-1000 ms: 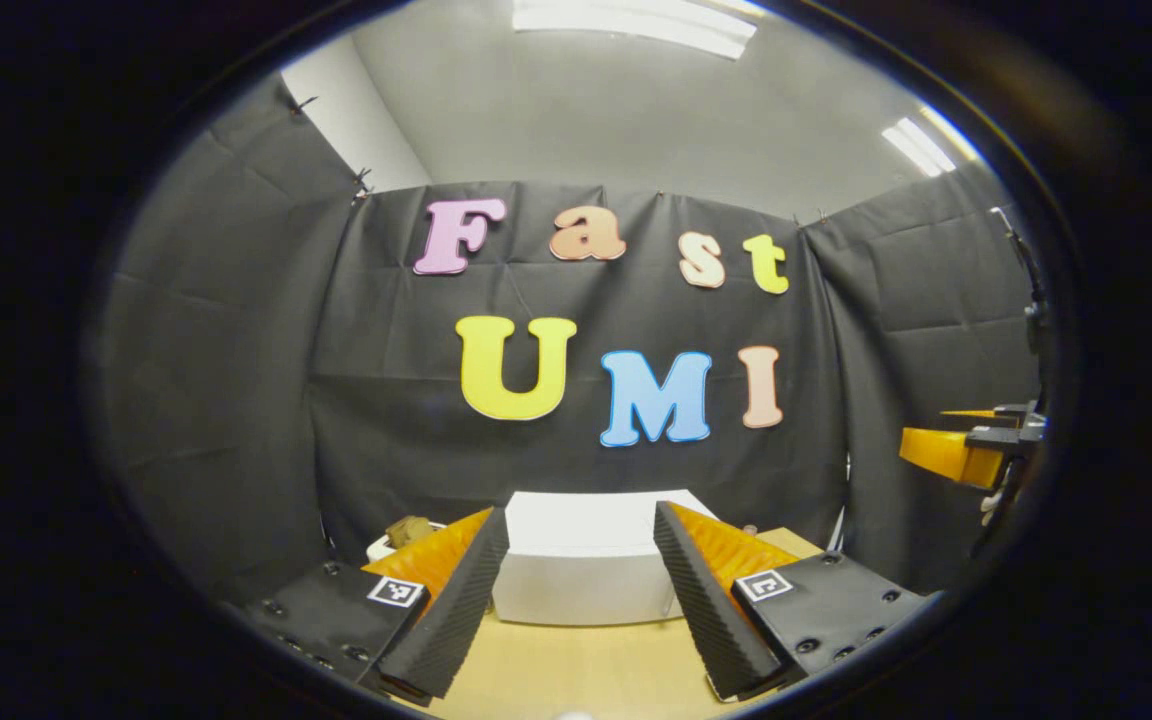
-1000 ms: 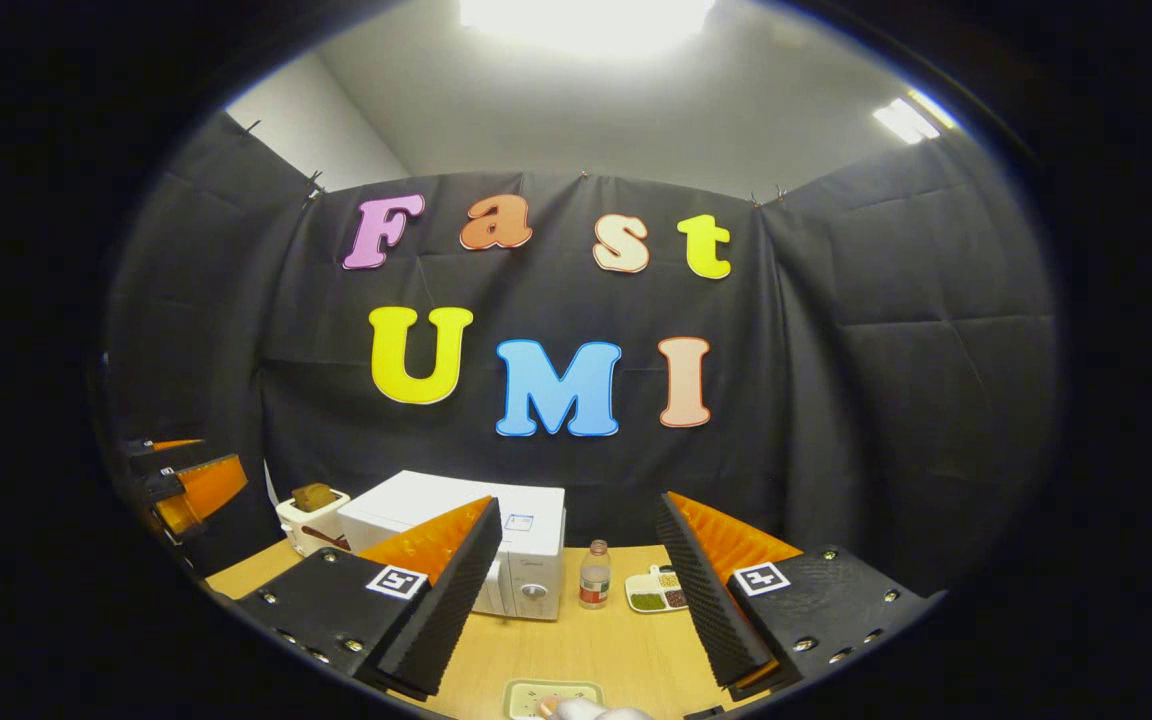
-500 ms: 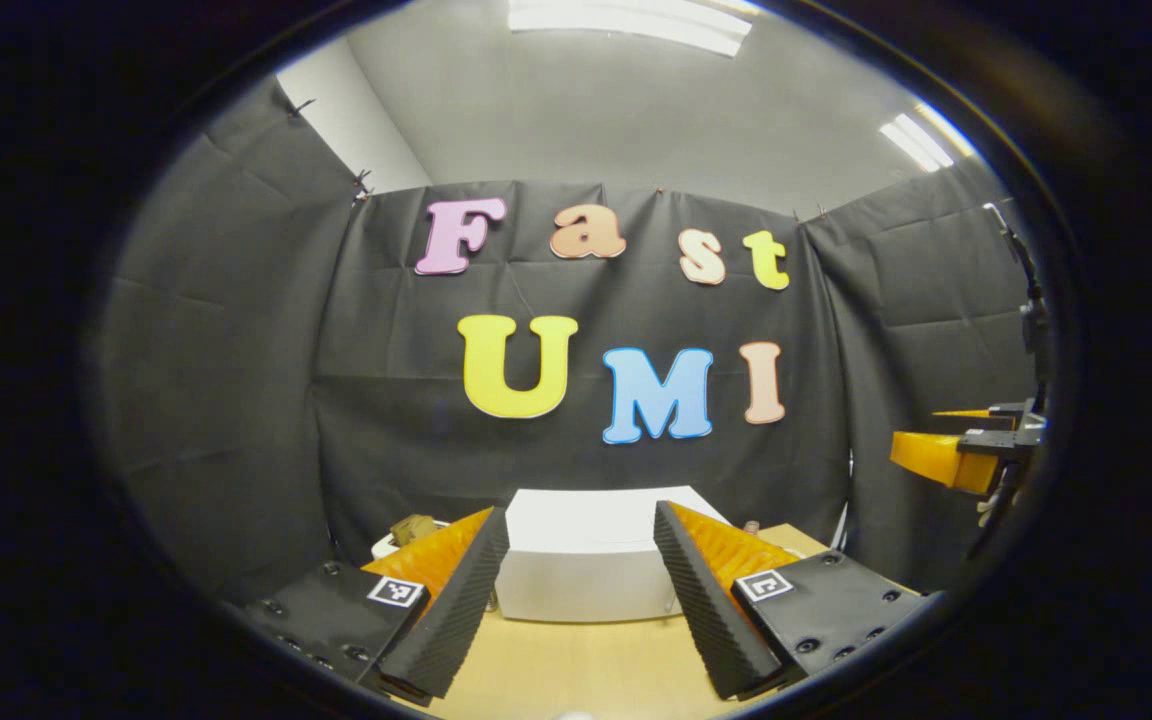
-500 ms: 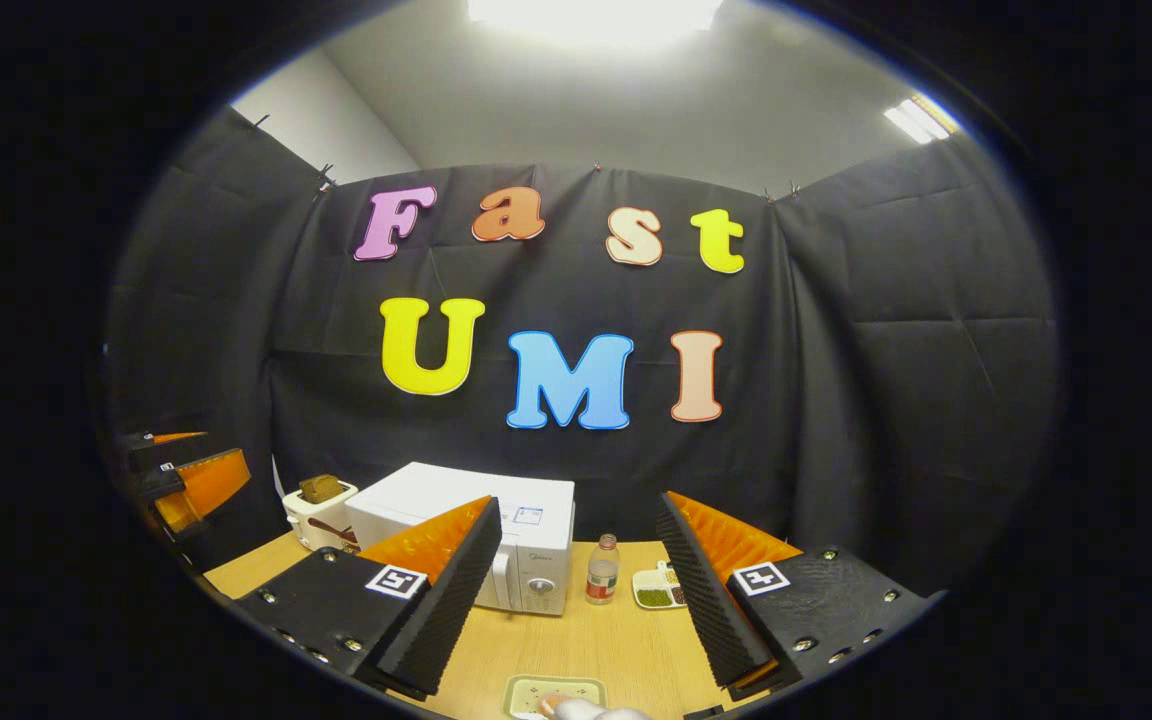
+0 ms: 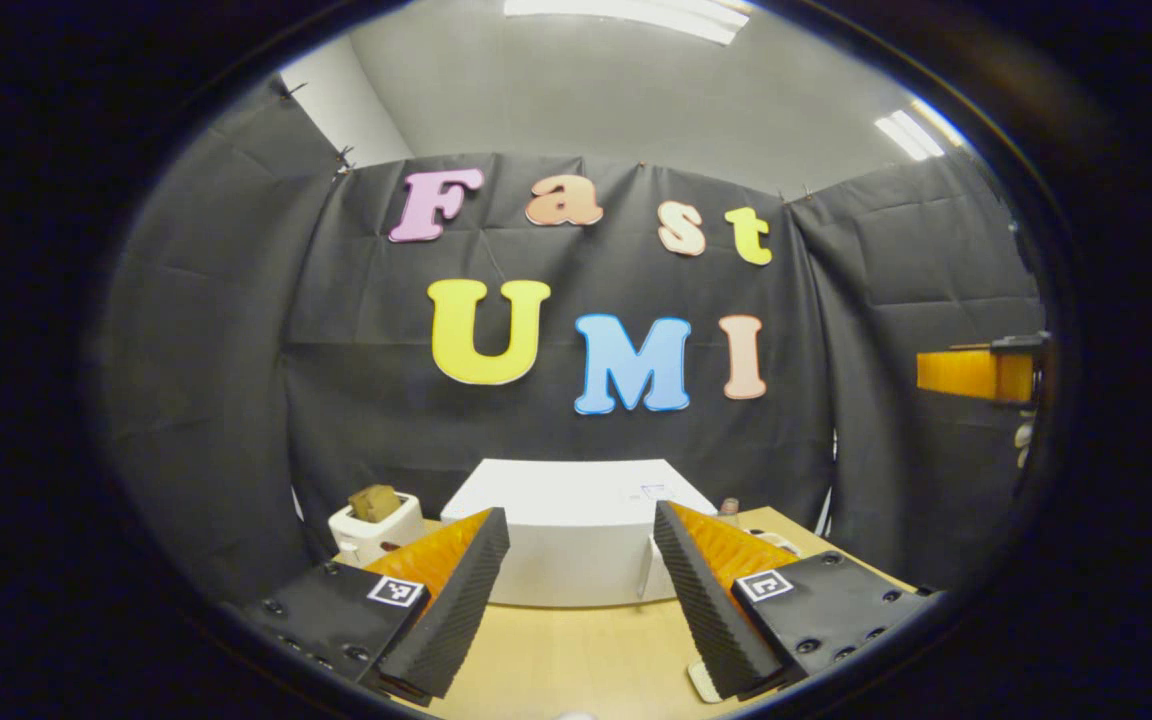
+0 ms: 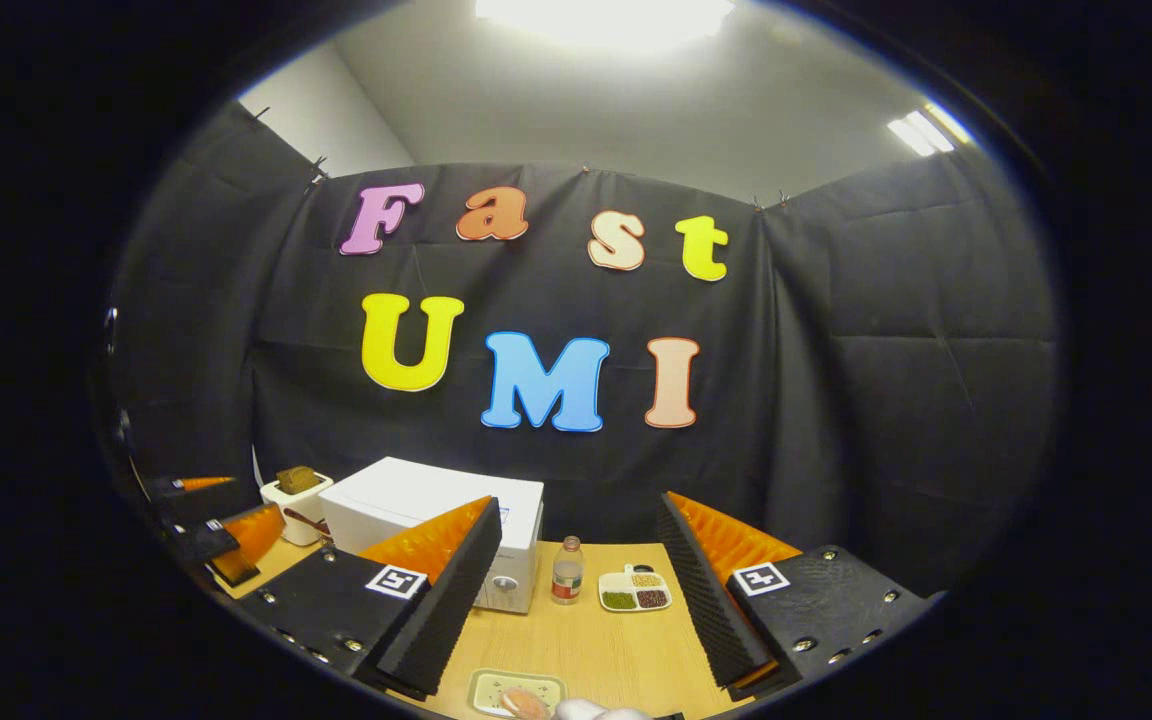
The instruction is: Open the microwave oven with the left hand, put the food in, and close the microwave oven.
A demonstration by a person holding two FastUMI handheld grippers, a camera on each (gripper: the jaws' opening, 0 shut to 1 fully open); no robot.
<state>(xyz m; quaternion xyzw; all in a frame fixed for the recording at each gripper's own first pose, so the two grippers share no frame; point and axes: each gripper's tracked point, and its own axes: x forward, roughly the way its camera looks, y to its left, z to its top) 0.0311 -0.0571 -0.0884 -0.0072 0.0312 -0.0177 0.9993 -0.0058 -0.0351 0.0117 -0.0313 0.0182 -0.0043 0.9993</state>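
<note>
Step in hand: approach, door closed. The white box-shaped microwave oven [image 5: 576, 530] stands on the wooden desk [image 5: 576, 655], directly ahead of the left tongs [image 5: 576, 600], which are spread and empty. The right tongs [image 6: 576, 600] are also spread. The food on its pale tray [image 6: 516, 692] lies in front of the oven, cut off at the view edge. Next: reach the door edge; no handle is discernible.

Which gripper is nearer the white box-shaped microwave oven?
Left. The left gripper faces the white microwave oven squarely and close; the right gripper hangs back, off to its right.

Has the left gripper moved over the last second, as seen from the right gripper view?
Yes. The left gripper has dropped lower and now sits nearer the toaster at the table's edge.
</note>
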